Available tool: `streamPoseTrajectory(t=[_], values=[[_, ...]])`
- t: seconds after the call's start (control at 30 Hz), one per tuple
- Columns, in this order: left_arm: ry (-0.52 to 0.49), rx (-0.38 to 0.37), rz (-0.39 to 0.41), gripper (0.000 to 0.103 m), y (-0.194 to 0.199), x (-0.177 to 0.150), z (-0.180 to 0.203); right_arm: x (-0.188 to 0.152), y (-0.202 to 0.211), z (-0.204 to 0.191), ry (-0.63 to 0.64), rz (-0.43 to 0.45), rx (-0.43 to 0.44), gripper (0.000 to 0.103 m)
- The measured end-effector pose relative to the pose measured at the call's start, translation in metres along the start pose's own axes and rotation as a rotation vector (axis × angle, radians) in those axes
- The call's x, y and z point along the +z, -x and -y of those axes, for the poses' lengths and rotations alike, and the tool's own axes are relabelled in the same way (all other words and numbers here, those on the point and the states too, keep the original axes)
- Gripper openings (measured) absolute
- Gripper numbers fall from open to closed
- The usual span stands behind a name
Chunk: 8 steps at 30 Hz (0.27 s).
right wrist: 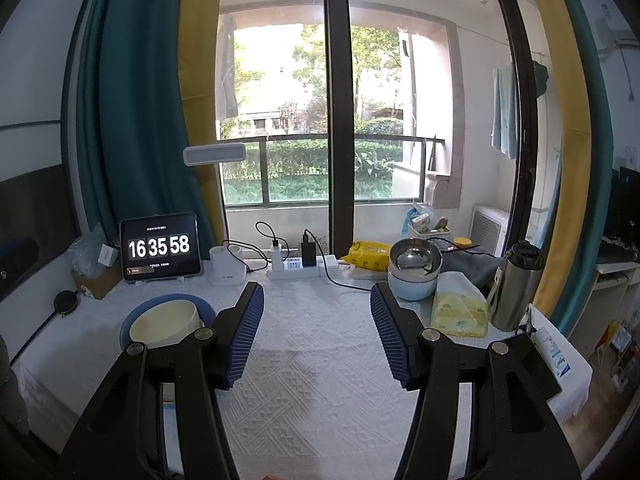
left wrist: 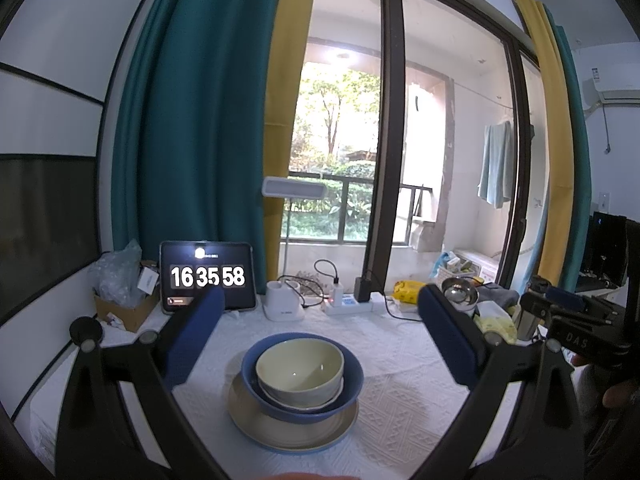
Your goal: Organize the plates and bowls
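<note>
I'm on the left gripper (left wrist: 320,320) now, jaws spread wide, nothing between them, hovering above the stack. Stack sits at 6 o'clock in the left wrist view: beige plate (left wrist: 292,426) at the bottom on the white tablecloth (left wrist: 400,408), blue bowl (left wrist: 304,376) on it, cream bowl (left wrist: 300,368) nested inside, tipped a bit toward 5 o'clock w/ a white rim showing under it, can't tell if that's another dish. Tablet clock (left wrist: 208,280) at 10 o'clock behind.

Over to the right gripper (right wrist: 316,332), also wide, empty, over bare cloth. At 1 o'clock in the right wrist view, near the tissue pack (right wrist: 460,312), a steel bowl (right wrist: 416,258) sits in a pale blue bowl (right wrist: 412,286), well apart from the main stack.

My read: main stack looks built, those two prob still to bring over. Next move wants the right jaws around that pair's rim, lifted level, clear of the thermos (right wrist: 516,284)
</note>
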<state>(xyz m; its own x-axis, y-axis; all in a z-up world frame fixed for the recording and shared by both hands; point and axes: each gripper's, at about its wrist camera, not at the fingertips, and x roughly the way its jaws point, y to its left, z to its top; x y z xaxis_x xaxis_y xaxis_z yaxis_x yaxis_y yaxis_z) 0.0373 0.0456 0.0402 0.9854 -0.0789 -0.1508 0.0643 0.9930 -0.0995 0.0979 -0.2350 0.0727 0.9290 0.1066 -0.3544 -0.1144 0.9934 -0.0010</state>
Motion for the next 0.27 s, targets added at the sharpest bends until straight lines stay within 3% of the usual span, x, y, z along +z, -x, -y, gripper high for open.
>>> streamPoseTrajectory(t=[0.27], values=[[0.014,0.008,-0.021,0.099,-0.0050,-0.0014,-0.0030,-0.0009,0.0003,0.0007,-0.001,-0.001,-0.001,0.059]])
